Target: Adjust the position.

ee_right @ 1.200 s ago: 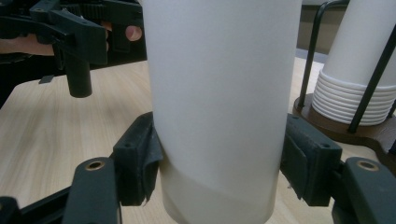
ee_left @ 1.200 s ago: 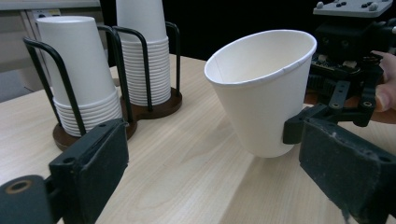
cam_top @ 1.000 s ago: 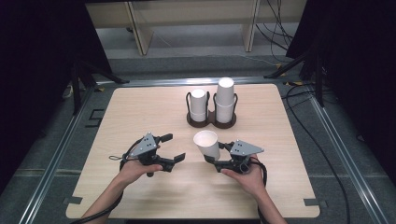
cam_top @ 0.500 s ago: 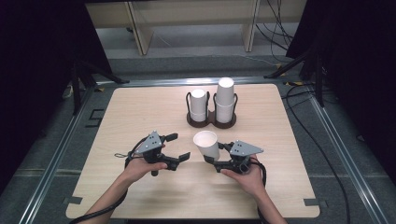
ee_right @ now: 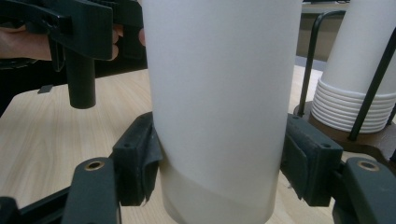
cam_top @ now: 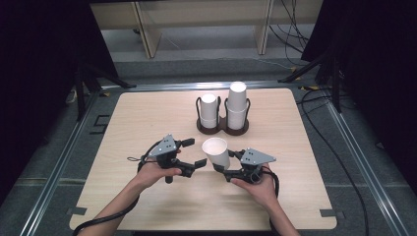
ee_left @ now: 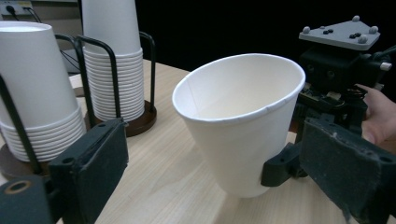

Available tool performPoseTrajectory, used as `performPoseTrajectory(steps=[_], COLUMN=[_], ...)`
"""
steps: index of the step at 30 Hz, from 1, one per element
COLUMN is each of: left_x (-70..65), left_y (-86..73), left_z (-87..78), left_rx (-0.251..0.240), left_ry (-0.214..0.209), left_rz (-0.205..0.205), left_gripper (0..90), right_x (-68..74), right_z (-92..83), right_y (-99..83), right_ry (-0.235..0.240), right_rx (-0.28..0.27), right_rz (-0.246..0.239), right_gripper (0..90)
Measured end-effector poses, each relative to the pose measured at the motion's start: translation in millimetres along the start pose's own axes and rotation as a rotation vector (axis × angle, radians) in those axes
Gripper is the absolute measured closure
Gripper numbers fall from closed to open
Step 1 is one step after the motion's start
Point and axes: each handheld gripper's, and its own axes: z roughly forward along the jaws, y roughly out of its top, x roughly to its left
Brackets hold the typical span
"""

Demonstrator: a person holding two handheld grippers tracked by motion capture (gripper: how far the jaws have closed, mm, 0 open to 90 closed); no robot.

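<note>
Near the person's edge of the table (cam_top: 147, 206), the right gripper (cam_top: 227, 168) pinches a white paper cup (cam_top: 216, 152) between its jaws, low on the cup's body; the cup is tilted, its mouth upward. Just to its left, the left gripper (cam_top: 193, 153) has its jaws spread, facing the cup. Farther back stands a dark holder (cam_top: 222, 127) with two cup stacks (cam_top: 236, 105).

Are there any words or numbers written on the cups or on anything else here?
None: no words, numbers or signs can be read here.
The paper cup held by the right hand-held gripper is plain white.
The stacked cups in the holder are plain white.
The left hand-held gripper has no readable label.
</note>
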Motion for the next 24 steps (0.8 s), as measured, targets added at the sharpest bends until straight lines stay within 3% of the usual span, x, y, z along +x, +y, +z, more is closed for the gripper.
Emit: performPoseTrajectory(steps=[1, 2, 5, 6, 7, 10, 12, 17, 18, 19, 20, 21, 23, 24], left_x=[0.3, -0.3, -1.3, -2.0, -2.6, -3.9, -4.3, -4.3, -4.8, -4.7, -5.2, -5.4, -6.0, -6.7], left_y=[0.4, 0.6, 1.2, 1.5, 1.4, 2.2, 2.3, 0.7, -0.2, -0.7, -1.9, -2.5, -3.5, -2.8], left_z=[2.0, 4.6, 12.6, 14.5, 17.1, 22.0, 24.7, 31.0, 32.7, 33.6, 35.3, 36.5, 39.4, 38.5], left_rx=[0.006, 0.008, 0.013, 0.025, 0.024, 0.030, 0.037, 0.035, 0.035, 0.042, 0.044, 0.040, 0.018, 0.030], left_ry=[-0.009, -0.017, -0.040, -0.042, -0.047, -0.060, -0.063, -0.088, -0.092, -0.092, -0.096, -0.095, -0.111, -0.097], left_rz=[-0.003, -0.013, -0.012, -0.009, -0.008, -0.005, -0.005, -0.021, -0.030, -0.027, -0.032, -0.035, -0.038, -0.030], left_gripper=[7.6, 7.7, 7.8, 7.9, 7.9, 8.1, 8.1, 9.4, 10.1, 10.6, 11.3, 12.3, 13.8, 14.4], right_x=[-0.5, 1.4, 1.2, 4.3, 4.4, 4.5, 1.7, 2.8, 5.7, 6.2, 6.3, 4.5, 5.0, 5.2], right_z=[0.0, 1.1, 2.7, 2.1, 2.3, 2.6, 2.8, 2.8, 1.7, 3.2, 3.5, 4.6, 4.5, 4.3], right_y=[0.4, 0.0, -0.6, -0.7, -0.6, -0.3, 0.6, 0.8, 0.6, 0.0, 0.1, 0.0, 0.0, 0.0], right_ry=[-0.002, 0.023, 0.015, 0.031, 0.037, 0.032, 0.015, 0.016, 0.022, 0.034, 0.041, 0.034, 0.031, 0.032], right_rx=[0.009, 0.010, -0.003, 0.022, 0.022, 0.017, -0.001, 0.002, 0.030, 0.019, 0.023, 0.006, 0.013, 0.017], right_rz=[-0.014, 0.021, -0.003, 0.044, 0.044, 0.041, -0.008, -0.001, 0.043, 0.047, 0.046, 0.013, 0.009, 0.009], right_gripper=[34.7, 34.7, 34.7, 34.7, 34.7, 34.7, 34.6, 34.5, 34.5, 34.5, 34.4, 34.4, 34.3, 34.1])
